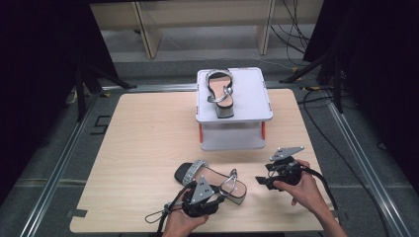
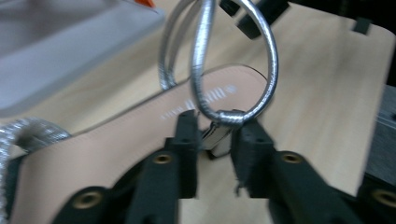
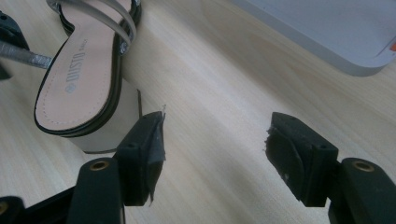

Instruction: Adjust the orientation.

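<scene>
My left gripper (image 1: 217, 195) sits at the silver-strapped block-heel sandal (image 1: 210, 178) on the wooden table (image 1: 143, 148), jaws parted beside its ankle strap (image 2: 233, 116). My right gripper (image 3: 212, 140) hangs open nearby, empty.

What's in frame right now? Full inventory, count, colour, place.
Sandal on table: 1, silver straps, tan insole, black edge, block heel; near edge of the table, between the grippers.
Sandal on stand: 1, same style; on the top shelf.
Two-tier stand: 1, white with orange posts; far middle of the table.
Table: 1, light wood.
Wooden furniture: pale; on the floor behind the table.
Cables: several, black; on the floor at right.
Left gripper: 1, black; jaws apart around the silver ankle strap and its buckle.
Right gripper: 1, black; jaws open, nothing between them, beside the sandal's heel.
</scene>
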Motion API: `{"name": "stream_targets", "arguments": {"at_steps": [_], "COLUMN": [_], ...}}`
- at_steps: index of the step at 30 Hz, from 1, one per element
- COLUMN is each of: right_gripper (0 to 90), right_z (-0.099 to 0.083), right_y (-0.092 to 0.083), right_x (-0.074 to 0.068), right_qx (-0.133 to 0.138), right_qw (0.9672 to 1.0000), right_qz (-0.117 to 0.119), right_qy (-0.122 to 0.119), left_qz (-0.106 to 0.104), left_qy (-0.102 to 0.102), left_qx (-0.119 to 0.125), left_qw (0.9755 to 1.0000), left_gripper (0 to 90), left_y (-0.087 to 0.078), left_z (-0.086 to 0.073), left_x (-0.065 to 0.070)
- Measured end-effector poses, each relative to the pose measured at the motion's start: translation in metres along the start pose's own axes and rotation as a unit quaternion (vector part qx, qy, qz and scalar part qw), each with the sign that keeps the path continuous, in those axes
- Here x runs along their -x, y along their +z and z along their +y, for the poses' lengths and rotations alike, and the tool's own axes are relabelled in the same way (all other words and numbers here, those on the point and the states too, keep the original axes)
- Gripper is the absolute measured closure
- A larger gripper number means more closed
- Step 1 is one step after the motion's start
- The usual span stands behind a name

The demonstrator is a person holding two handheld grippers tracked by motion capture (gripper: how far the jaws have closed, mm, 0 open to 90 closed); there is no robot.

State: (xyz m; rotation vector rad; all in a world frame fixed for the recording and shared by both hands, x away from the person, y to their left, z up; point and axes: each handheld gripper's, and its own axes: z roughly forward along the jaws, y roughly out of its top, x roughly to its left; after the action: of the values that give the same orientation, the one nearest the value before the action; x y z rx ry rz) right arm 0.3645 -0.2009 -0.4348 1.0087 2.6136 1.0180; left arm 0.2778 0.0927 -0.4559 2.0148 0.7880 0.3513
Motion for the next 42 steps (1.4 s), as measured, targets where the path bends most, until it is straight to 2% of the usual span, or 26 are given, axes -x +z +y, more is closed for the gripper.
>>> {"name": "stream_targets", "arguments": {"at_steps": [1, 2, 3, 4, 5, 6, 8, 9, 13, 14, 15, 18, 21, 22, 24, 25, 27, 28, 30, 31, 33, 35, 39, 40, 41, 42], "right_gripper": [36.9, 36.9, 36.9, 36.8, 36.8, 36.7, 36.3, 36.3, 35.5, 35.5, 35.4, 35.0, 34.3, 34.3, 34.3, 34.3, 34.0, 33.5, 33.5, 33.5, 32.8, 32.6, 30.9, 31.0, 31.0, 31.0], "right_z": [0.0, 0.0, 0.0, 0.001, 0.001, 0.002, 0.01, 0.01, 0.028, 0.033, 0.04, 0.057, 0.075, 0.083, 0.088, 0.093, 0.104, 0.106, 0.109, 0.111, 0.114, 0.118, 0.124, 0.125, 0.125, 0.125], "right_y": [0.0, -0.002, -0.003, -0.006, -0.006, -0.006, -0.014, -0.014, -0.019, -0.019, -0.02, -0.018, -0.012, -0.008, -0.005, 0.001, 0.016, 0.021, 0.026, 0.029, 0.036, 0.042, 0.054, 0.061, 0.061, 0.068], "right_x": [-0.001, -0.003, -0.001, -0.001, -0.001, 0.0, -0.002, -0.002, -0.01, -0.014, -0.017, -0.024, -0.029, -0.033, -0.034, -0.038, -0.047, -0.051, -0.055, -0.057, -0.062, -0.065, -0.073, -0.077, -0.077, -0.079], "right_qx": [0.001, -0.005, 0.003, 0.006, 0.006, 0.017, 0.025, 0.025, 0.036, 0.037, 0.037, 0.039, 0.04, 0.038, 0.036, 0.03, 0.021, 0.011, 0.011, 0.008, -0.013, -0.013, -0.035, -0.04, -0.04, -0.045], "right_qw": [1.0, 0.9997, 0.9999, 0.9998, 0.9998, 0.9998, 0.9996, 0.9996, 0.9993, 0.9993, 0.9991, 0.9988, 0.998, 0.9983, 0.9983, 0.9985, 0.9971, 0.9972, 0.9972, 0.9967, 0.9965, 0.9959, 0.9956, 0.9947, 0.9947, 0.9941], "right_qz": [0.001, 0.004, 0.002, 0.003, 0.003, 0.0, 0.002, 0.002, 0.011, 0.011, 0.012, 0.02, 0.026, 0.027, 0.029, 0.034, 0.05, 0.054, 0.053, 0.053, 0.063, 0.061, 0.064, 0.068, 0.068, 0.079], "right_qy": [0.007, 0.025, 0.014, 0.018, 0.018, 0.012, 0.012, 0.012, -0.003, -0.003, -0.016, -0.022, -0.041, -0.034, -0.036, -0.031, -0.053, -0.05, -0.052, -0.061, -0.053, -0.066, -0.059, -0.066, -0.066, -0.06], "left_qz": [0.002, 0.0, 0.007, 0.019, 0.019, 0.025, 0.037, 0.037, 0.058, 0.062, 0.07, 0.081, 0.08, 0.083, 0.083, 0.082, 0.074, 0.078, 0.081, 0.085, 0.084, 0.084, 0.087, 0.089, 0.087, 0.086], "left_qy": [-0.01, -0.026, -0.031, -0.04, -0.04, -0.049, -0.061, -0.061, -0.079, -0.077, -0.076, -0.073, -0.078, -0.078, -0.081, -0.071, -0.097, -0.096, -0.095, -0.089, -0.095, -0.095, -0.097, -0.093, -0.101, -0.102], "left_qx": [-0.005, 0.002, 0.003, 0.015, 0.015, 0.019, 0.007, 0.007, 0.0, -0.002, -0.011, -0.02, -0.02, -0.027, -0.032, -0.039, -0.029, -0.028, -0.027, -0.032, -0.028, -0.029, -0.028, -0.033, -0.031, -0.034], "left_qw": [0.9999, 0.9996, 0.9995, 0.9989, 0.9989, 0.9983, 0.9974, 0.9974, 0.9952, 0.9951, 0.9946, 0.9939, 0.9935, 0.9931, 0.9928, 0.9933, 0.9921, 0.9919, 0.9918, 0.9919, 0.9915, 0.9915, 0.9911, 0.9912, 0.9906, 0.9905], "left_gripper": [46.7, 42.2, 38.3, 32.8, 31.8, 31.8, 28.2, 26.8, 21.9, 20.5, 18.6, 16.3, 16.1, 16.1, 16.1, 16.1, 16.3, 16.3, 16.3, 16.3, 16.3, 16.3, 16.5, 16.5, 16.5, 16.5], "left_y": [-0.003, -0.007, -0.012, -0.024, -0.024, -0.029, -0.044, -0.044, -0.057, -0.06, -0.063, -0.068, -0.072, -0.074, -0.074, -0.075, -0.076, -0.079, -0.08, -0.081, -0.082, -0.082, -0.083, -0.083, -0.082, -0.082], "left_z": [-0.001, -0.003, -0.004, -0.009, -0.009, -0.012, -0.024, -0.024, -0.04, -0.045, -0.048, -0.057, -0.062, -0.063, -0.064, -0.065, -0.067, -0.067, -0.067, -0.067, -0.068, -0.068, -0.067, -0.067, -0.067, -0.068], "left_x": [-0.002, -0.002, -0.004, -0.008, -0.008, -0.01, -0.016, -0.016, -0.023, -0.026, -0.027, -0.033, -0.037, -0.038, -0.039, -0.042, -0.041, -0.043, -0.044, -0.046, -0.046, -0.047, -0.048, -0.049, -0.048, -0.049]}}
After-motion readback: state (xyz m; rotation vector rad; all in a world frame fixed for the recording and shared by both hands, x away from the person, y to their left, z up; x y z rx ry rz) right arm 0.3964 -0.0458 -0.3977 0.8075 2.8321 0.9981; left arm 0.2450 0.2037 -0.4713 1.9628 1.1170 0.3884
